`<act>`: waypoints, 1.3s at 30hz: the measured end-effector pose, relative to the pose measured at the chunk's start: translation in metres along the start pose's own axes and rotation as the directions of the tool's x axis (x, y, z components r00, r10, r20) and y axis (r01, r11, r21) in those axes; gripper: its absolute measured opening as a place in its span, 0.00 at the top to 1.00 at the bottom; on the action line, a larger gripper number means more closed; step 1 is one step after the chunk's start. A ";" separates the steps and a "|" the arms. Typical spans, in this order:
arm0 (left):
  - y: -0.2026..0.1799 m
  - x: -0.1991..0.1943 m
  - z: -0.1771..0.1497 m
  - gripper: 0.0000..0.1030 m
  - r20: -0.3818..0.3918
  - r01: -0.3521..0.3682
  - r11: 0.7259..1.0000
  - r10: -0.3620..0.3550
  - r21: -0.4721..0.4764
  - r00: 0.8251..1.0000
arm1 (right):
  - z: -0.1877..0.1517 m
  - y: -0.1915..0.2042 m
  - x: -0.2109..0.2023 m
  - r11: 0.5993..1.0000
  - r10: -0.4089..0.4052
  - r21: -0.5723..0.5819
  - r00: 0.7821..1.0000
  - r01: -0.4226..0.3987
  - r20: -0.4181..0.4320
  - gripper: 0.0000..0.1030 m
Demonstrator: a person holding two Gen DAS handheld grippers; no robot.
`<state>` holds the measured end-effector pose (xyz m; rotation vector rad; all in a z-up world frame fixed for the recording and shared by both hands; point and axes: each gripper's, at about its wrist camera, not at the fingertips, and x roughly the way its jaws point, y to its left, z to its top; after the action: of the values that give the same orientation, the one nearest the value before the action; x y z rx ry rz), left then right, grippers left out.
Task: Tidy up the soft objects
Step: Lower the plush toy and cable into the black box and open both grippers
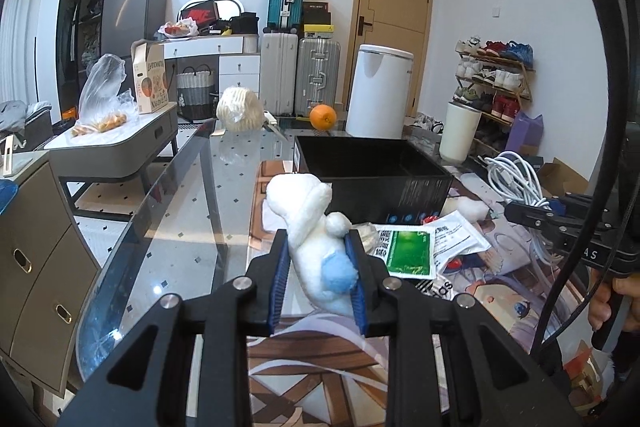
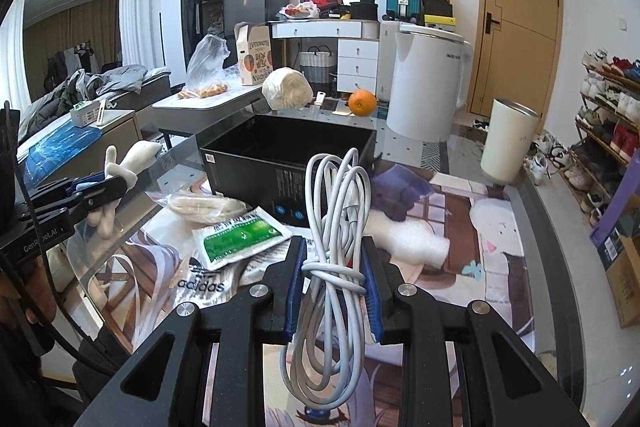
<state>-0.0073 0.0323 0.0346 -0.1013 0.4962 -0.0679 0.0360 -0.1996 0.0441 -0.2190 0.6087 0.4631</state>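
My left gripper (image 1: 318,247) is shut on a white plush toy (image 1: 310,227) with a pale blue patch, lifted off the glass table (image 1: 192,211). From the right wrist view the same plush toy (image 2: 128,163) sticks out of the left gripper (image 2: 108,187) at the left edge. My right gripper (image 2: 334,247) is shut on a coiled white cable (image 2: 336,211), whose loops stand up above the pads and hang below them. In the left wrist view the cable (image 1: 516,179) shows at the right beside the right gripper (image 1: 516,213). An open black box (image 1: 372,175), also (image 2: 288,163), sits just beyond both grippers.
A green and white sachet (image 1: 406,247) and white packets lie on a printed mat (image 2: 472,227) in front of the box. A fluffy white piece (image 2: 404,237), a cream bundle (image 1: 239,109) and an orange (image 1: 322,116) rest on the table. A white bin (image 1: 378,91) and shoe rack (image 1: 496,79) stand behind.
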 end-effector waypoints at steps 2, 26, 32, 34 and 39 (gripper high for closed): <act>-0.001 0.000 0.003 0.76 0.008 0.009 1.000 -0.009 0.003 1.000 | 0.003 0.001 0.001 1.000 0.009 -0.002 1.000 -0.009 0.003 0.75; -0.024 0.044 0.059 0.75 0.074 0.043 0.995 -0.049 0.089 0.996 | 0.055 -0.003 0.040 0.990 0.125 -0.060 0.992 -0.125 -0.004 0.75; -0.028 0.065 0.070 0.75 0.058 0.057 0.992 -0.064 0.113 0.996 | 0.067 -0.006 0.058 0.986 0.140 -0.088 0.990 -0.142 -0.031 0.75; -0.028 0.072 0.072 0.75 0.049 0.060 0.992 -0.066 0.114 0.997 | 0.072 -0.009 0.066 0.985 0.146 -0.092 0.988 -0.149 -0.042 0.75; -0.027 0.087 0.078 0.75 0.030 0.074 0.990 -0.079 0.122 0.996 | 0.081 -0.014 0.084 0.978 0.171 -0.108 0.982 -0.179 -0.081 0.75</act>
<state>0.1046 0.0035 0.0647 -0.0024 0.4519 -0.1709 0.1436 -0.1552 0.0604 -0.2934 0.6750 0.6641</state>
